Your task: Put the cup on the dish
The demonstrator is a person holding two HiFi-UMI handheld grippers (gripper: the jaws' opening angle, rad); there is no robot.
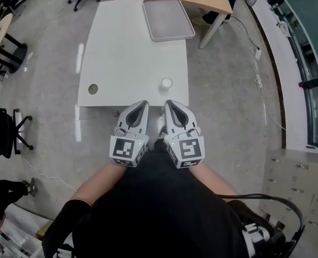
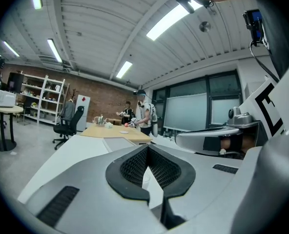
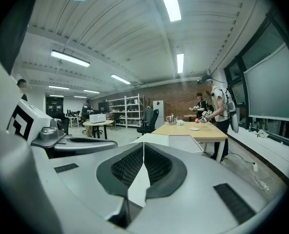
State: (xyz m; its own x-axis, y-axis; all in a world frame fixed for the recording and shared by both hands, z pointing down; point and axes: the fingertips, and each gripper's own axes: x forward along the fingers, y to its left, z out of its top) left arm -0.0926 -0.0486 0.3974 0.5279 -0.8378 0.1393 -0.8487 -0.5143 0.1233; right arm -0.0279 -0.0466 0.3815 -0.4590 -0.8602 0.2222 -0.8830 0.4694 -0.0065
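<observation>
Logged dark-clothed torso (image 1: 164, 208) nearest, at 6 o'clock. Found left gripper (image 1: 142, 107) and right gripper (image 1: 171, 106) side by side just beyond it, noses toward 12, roughly level. Read both sets of jaws as pressed together with nothing pinched; checked against left gripper view and right gripper view.

Spotted cup (image 1: 166, 83) upright on white table (image 1: 121, 58), near the table's 6 o'clock edge, just past the right gripper's tip and apart from it. Spotted dish (image 1: 168, 19), a grey tray, at the table's 12 o'clock end, well apart from cup, apparently empty. Noted dark round hole (image 1: 93, 89) at 9 o'clock of cup; irrelevant.

Judged step as approach-to-grasp, with no pick made yet. Recommended right gripper for the pick, being closest. Needed jaws spread wider than the cup before closing in, to avoid knocking it over with shut tips. Advised coming in level at mid-height, centring cup between pads, squeezing lightly, lifting clear, then carrying straight to 12 and setting down flat inside tray rim.
</observation>
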